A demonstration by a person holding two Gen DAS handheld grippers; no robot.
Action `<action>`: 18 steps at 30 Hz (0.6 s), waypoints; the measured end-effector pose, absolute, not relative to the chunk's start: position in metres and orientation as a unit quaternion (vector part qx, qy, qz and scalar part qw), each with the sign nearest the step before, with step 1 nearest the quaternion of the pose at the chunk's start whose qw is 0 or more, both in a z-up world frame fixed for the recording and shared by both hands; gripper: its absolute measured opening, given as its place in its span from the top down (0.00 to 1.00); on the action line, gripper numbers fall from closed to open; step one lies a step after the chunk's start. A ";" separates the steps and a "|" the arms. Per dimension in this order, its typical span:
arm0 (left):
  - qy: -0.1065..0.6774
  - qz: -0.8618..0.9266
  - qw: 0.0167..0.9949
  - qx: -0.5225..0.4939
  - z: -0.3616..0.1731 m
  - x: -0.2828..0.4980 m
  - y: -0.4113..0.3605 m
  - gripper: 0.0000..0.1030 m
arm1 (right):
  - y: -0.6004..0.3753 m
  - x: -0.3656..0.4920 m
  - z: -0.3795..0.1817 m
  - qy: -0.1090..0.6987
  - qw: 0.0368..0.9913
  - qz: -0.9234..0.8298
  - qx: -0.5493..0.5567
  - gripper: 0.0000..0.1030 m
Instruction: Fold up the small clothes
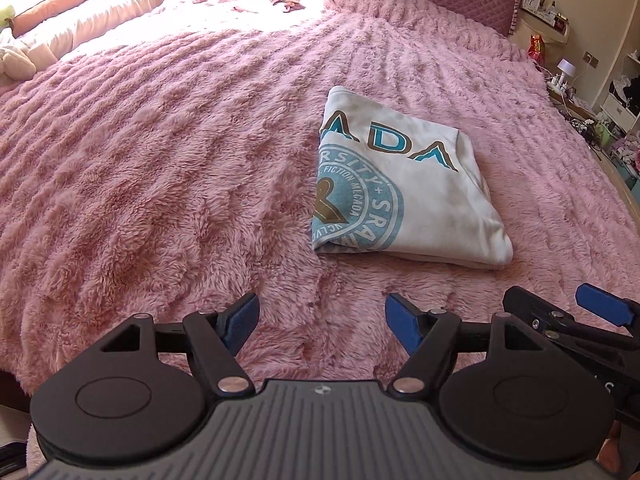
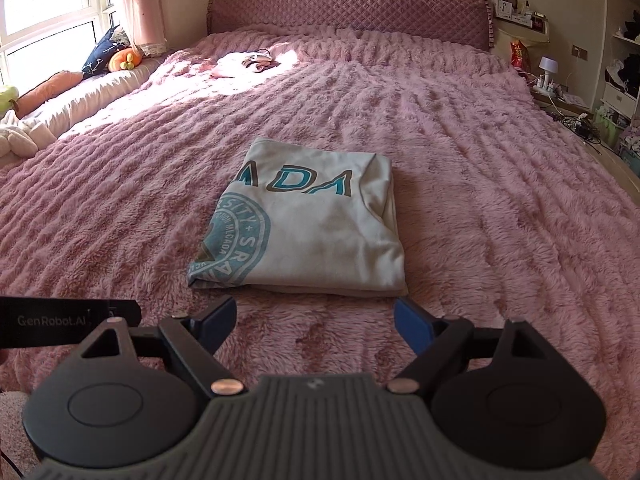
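left gripper (image 1: pixel 320 322) jaws wide apart, nothing between; right gripper (image 2: pixel 314 322) same, both tilted down, side by side

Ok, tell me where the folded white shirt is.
The folded white shirt lies on the pink blanket mid-bed, just ahead of both open grippers, neither touching it.

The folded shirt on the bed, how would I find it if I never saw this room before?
Look at the big bed with the fluffy pink blanket. Near its middle, just ahead of the two grippers, lies the folded shirt, a flat cream bundle. Unlike the pale clothes lying loose in the sunny patch near the headboard, it bears teal letters and a round teal badge.
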State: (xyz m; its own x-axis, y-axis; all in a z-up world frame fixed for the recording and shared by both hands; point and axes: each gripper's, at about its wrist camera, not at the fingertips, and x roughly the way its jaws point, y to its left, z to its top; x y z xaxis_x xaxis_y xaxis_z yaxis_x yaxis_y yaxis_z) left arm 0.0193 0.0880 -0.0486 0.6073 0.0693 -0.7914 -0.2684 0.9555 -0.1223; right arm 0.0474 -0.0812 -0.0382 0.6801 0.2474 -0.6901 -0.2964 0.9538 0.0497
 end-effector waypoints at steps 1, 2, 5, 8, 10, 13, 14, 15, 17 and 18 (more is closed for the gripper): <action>0.435 0.095 0.888 -0.115 -0.049 0.019 0.089 0.18 | -0.080 0.045 -0.038 0.371 0.916 0.148 -0.035 0.21; 0.435 0.094 0.888 -0.114 -0.049 0.018 0.089 0.18 | -0.079 0.044 -0.037 0.371 0.916 0.149 -0.034 0.21; 0.437 0.094 0.888 -0.106 -0.049 0.018 0.086 0.18 | -0.077 0.043 -0.035 0.372 0.915 0.153 -0.026 0.21; 0.437 0.094 0.889 -0.098 -0.049 0.018 0.083 0.18 | -0.074 0.044 -0.034 0.372 0.915 0.152 -0.029 0.21; 0.439 0.092 0.888 -0.097 -0.049 0.019 0.082 0.18 | -0.073 0.044 -0.033 0.373 0.915 0.152 -0.030 0.21; 0.442 0.092 0.888 -0.092 -0.050 0.022 0.080 0.18 | -0.073 0.046 -0.033 0.375 0.914 0.150 -0.031 0.21; 0.443 0.092 0.887 -0.092 -0.051 0.023 0.080 0.18 | -0.074 0.047 -0.034 0.376 0.914 0.149 -0.031 0.21; 0.443 0.092 0.887 -0.092 -0.051 0.024 0.080 0.18 | -0.074 0.047 -0.035 0.377 0.914 0.148 -0.031 0.21; 0.443 0.091 0.887 -0.091 -0.051 0.025 0.079 0.18 | -0.075 0.049 -0.036 0.379 0.913 0.147 -0.030 0.21; 0.443 0.092 0.887 -0.090 -0.051 0.026 0.078 0.18 | -0.075 0.050 -0.036 0.380 0.913 0.146 -0.029 0.21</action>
